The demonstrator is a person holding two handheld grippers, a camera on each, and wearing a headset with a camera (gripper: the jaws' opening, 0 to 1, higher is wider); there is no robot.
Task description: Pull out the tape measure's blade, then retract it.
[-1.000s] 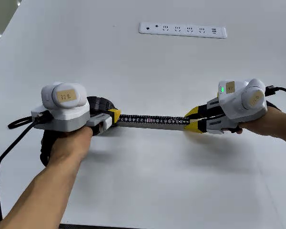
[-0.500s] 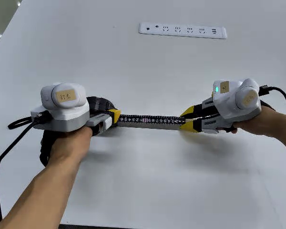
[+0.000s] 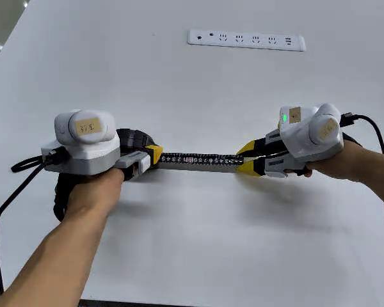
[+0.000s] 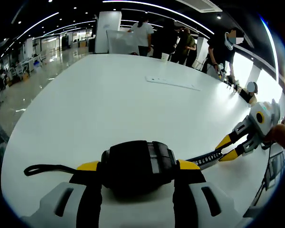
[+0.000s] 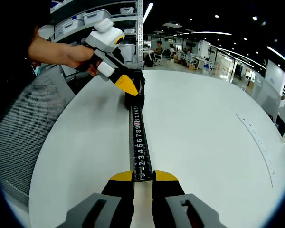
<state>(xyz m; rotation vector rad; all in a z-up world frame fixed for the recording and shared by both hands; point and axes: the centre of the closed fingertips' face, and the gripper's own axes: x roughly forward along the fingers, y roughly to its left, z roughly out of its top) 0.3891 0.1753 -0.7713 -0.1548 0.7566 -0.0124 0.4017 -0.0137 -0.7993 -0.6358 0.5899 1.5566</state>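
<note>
A black tape measure case (image 3: 136,141) (image 4: 137,165) sits between the yellow-tipped jaws of my left gripper (image 3: 152,156) (image 4: 137,166), which is shut on it just above the white table (image 3: 192,243). Its blade (image 3: 197,160) (image 5: 140,142) runs out to the right, printed with numbers. My right gripper (image 3: 246,158) (image 5: 143,176) is shut on the blade's end. In the right gripper view the case (image 5: 134,95) lies far ahead with the left gripper (image 5: 126,84) on it. A black wrist strap (image 4: 47,169) trails from the case.
A white power strip (image 3: 246,40) (image 4: 173,83) lies flat at the far side of the table. Black cables (image 3: 13,198) hang from both grippers off the near edge. Several people (image 4: 171,40) stand beyond the table's far end.
My right gripper has moved left toward the case, still holding the blade's end, so the exposed blade is shorter. The left gripper and case have stayed put.
</note>
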